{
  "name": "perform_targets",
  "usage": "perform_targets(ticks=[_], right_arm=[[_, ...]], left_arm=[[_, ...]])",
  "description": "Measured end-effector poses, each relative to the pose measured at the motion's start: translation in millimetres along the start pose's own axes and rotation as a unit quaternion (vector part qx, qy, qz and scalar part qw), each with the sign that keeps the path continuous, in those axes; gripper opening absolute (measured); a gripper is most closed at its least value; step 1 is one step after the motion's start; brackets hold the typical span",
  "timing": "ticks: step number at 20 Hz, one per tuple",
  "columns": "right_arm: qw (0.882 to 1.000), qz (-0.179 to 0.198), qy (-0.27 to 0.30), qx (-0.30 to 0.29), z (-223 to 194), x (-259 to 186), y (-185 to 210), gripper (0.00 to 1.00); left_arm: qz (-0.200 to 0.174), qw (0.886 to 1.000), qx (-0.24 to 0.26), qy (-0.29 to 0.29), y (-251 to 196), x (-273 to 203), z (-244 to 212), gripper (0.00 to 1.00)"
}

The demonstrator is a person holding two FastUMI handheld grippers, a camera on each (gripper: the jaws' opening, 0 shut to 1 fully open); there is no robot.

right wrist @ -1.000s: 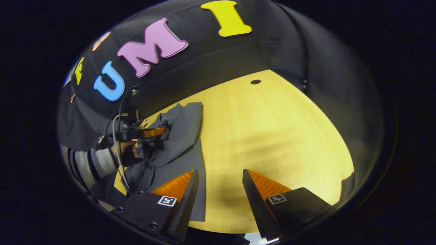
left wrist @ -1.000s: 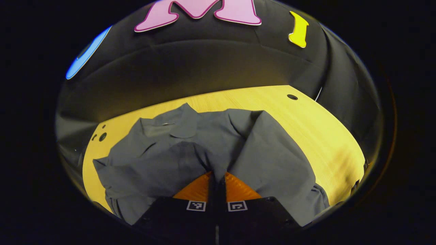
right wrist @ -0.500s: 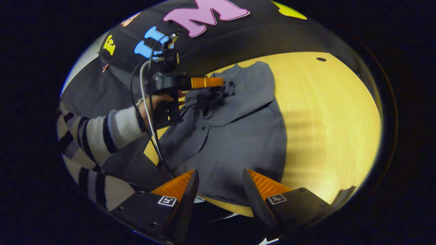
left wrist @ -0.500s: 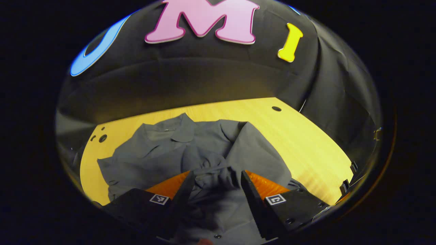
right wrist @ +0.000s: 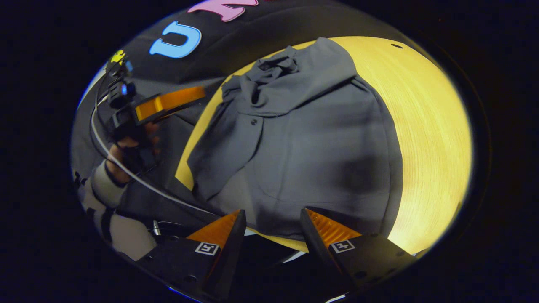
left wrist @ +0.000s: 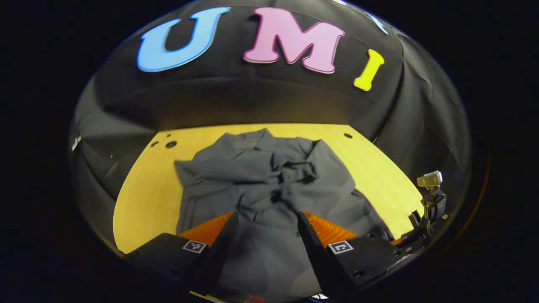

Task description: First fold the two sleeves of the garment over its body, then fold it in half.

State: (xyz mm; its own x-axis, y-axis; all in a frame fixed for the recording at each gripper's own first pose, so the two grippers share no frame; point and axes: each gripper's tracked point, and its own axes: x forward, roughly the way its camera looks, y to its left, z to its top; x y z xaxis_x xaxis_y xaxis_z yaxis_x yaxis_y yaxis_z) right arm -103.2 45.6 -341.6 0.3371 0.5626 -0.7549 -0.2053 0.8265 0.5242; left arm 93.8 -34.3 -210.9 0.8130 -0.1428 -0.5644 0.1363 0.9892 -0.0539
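Left gripper (left wrist: 267,221) hovers over near hem of the grey collared cloth garment (left wrist: 269,185), orange ribbed fingers spread, pinching nothing. Right gripper (right wrist: 269,219) likewise spread at hem edge. Garment lies rumpled, sleeves bunched on body, on yellow wooden desk (left wrist: 143,198).

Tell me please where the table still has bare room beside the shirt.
The widest bare strip of the wooden table lies between the grey shirt and the edge with one hole. A narrower strip borders the shirt's other side, near three holes. It is crowded at the bunched sleeves.
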Motion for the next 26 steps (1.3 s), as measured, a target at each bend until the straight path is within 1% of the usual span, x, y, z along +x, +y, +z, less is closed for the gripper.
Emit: perform_targets(ticks=[1,2,3,4,5,6,7,9,10,11,13,14,15,17,18,19,22,23,24,26], right_arm=[[1.000,-0.016,0.002,0.004,0,-2,-10,0.81],[0.999,-0.031,-0.007,0.015,4,-1,-18,0.81],[0.998,-0.057,-0.023,0.022,13,-7,-32,0.76],[0.996,-0.079,-0.042,0.025,22,-13,-43,0.76],[0.993,-0.102,-0.059,0.027,31,-19,-54,0.72],[0.991,-0.111,-0.069,0.029,38,-25,-58,0.81],[0.990,-0.120,-0.070,0.027,39,-23,-59,0.81],[0.988,-0.146,-0.051,0.002,30,-27,-68,0.81],[0.986,-0.163,-0.039,-0.013,25,-29,-74,0.81],[0.983,-0.177,-0.027,-0.025,21,-33,-80,0.81],[0.979,-0.200,-0.011,-0.045,14,-34,-84,0.82],[0.976,-0.212,-0.004,-0.056,13,-36,-88,0.81],[0.972,-0.223,0.010,-0.070,6,-37,-94,0.79],[0.965,-0.238,0.026,-0.104,6,-38,-95,0.79],[0.961,-0.245,0.028,-0.125,6,-38,-94,0.76],[0.957,-0.251,0.035,-0.142,3,-37,-94,0.77],[0.956,-0.256,0.030,-0.138,2,-35,-95,0.79],[0.957,-0.255,0.031,-0.136,3,-37,-95,0.83],[0.957,-0.252,0.032,-0.139,4,-34,-95,0.75],[0.959,-0.250,0.006,-0.137,12,-27,-91,0.43]], left_arm=[[0.008,1.000,-0.008,0.016,11,-9,-19,0.85],[0.018,0.999,-0.013,0.031,23,-16,-38,0.92],[0.029,0.998,-0.015,0.047,34,-22,-57,0.93],[0.037,0.997,-0.016,0.062,43,-25,-75,0.92],[0.041,0.996,-0.015,0.076,48,-28,-93,0.92],[0.047,0.995,-0.013,0.090,53,-29,-108,0.92],[0.050,0.993,-0.011,0.103,56,-32,-122,0.92],[0.055,0.992,-0.008,0.118,61,-34,-138,0.93],[0.057,0.990,-0.006,0.125,62,-33,-144,0.86],[0.060,0.989,-0.002,0.132,65,-34,-149,0.93],[0.068,0.986,0.005,0.150,71,-33,-159,0.93],[0.071,0.985,0.008,0.159,74,-32,-163,0.88],[0.072,0.983,0.009,0.171,76,-31,-169,0.90],[0.076,0.978,0.009,0.192,78,-28,-179,0.92],[0.074,0.980,0.011,0.187,77,-27,-176,0.92],[0.072,0.979,0.012,0.191,75,-27,-178,0.93],[0.069,0.980,0.013,0.184,76,-24,-177,0.93],[0.065,0.980,0.019,0.190,74,-24,-179,0.93],[0.057,0.980,0.029,0.190,69,-24,-177,0.87],[0.046,0.980,0.044,0.189,60,-16,-172,0.57]])
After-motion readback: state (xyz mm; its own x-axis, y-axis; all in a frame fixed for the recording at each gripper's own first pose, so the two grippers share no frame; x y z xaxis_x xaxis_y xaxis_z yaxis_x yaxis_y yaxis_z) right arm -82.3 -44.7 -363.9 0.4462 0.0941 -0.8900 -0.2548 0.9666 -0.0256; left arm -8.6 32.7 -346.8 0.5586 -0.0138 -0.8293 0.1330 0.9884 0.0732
